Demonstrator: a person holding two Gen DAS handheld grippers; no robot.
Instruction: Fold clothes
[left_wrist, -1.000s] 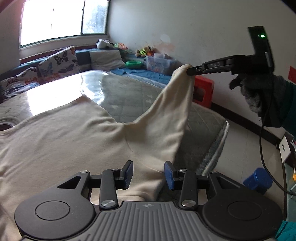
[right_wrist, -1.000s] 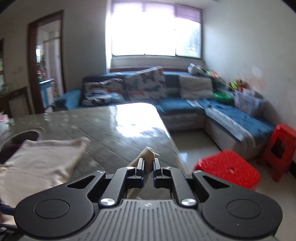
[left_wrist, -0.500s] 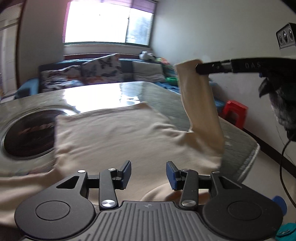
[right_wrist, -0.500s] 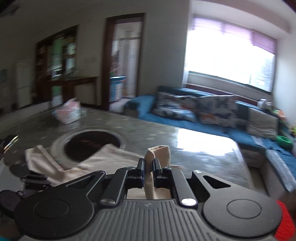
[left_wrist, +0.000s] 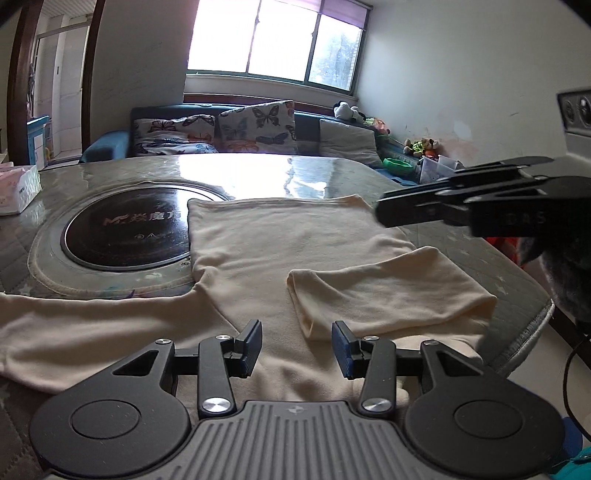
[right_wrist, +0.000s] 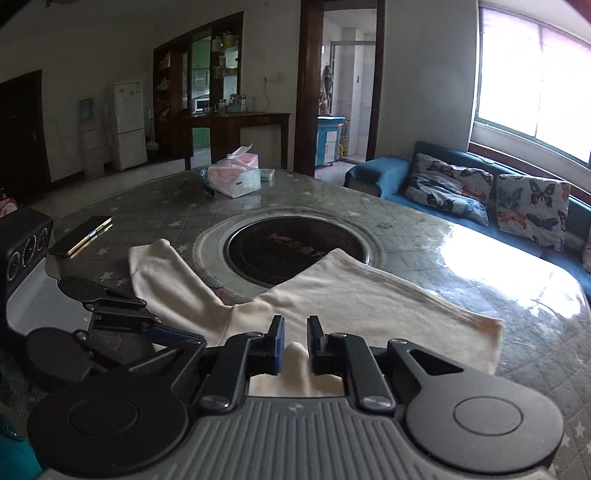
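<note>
A cream long-sleeved top (left_wrist: 295, 236) lies flat on the quilted table (left_wrist: 517, 295). One sleeve (left_wrist: 388, 291) is folded back across its body, the cuff end just ahead of my left gripper (left_wrist: 295, 347), which stands open and holds nothing. The other sleeve (left_wrist: 74, 325) stretches out to the left. My right gripper (left_wrist: 382, 214) hovers above the top's far right corner with no cloth hanging from it. In the right wrist view the right gripper (right_wrist: 295, 347) is slightly open over the top (right_wrist: 369, 306). The left gripper (right_wrist: 159, 325) sits low at the left beside the spread sleeve (right_wrist: 162, 273).
A round black cooktop (left_wrist: 125, 232) is set into the table, partly under the top. A tissue box (right_wrist: 236, 177) and a phone (right_wrist: 81, 236) lie on the far side. The table edge (left_wrist: 532, 332) drops off at the right. A sofa with cushions (left_wrist: 255, 125) stands behind.
The right gripper carried the raised sleeve over the top's body, let it go and opened. The sleeve now lies folded flat. Both views have swung left.
</note>
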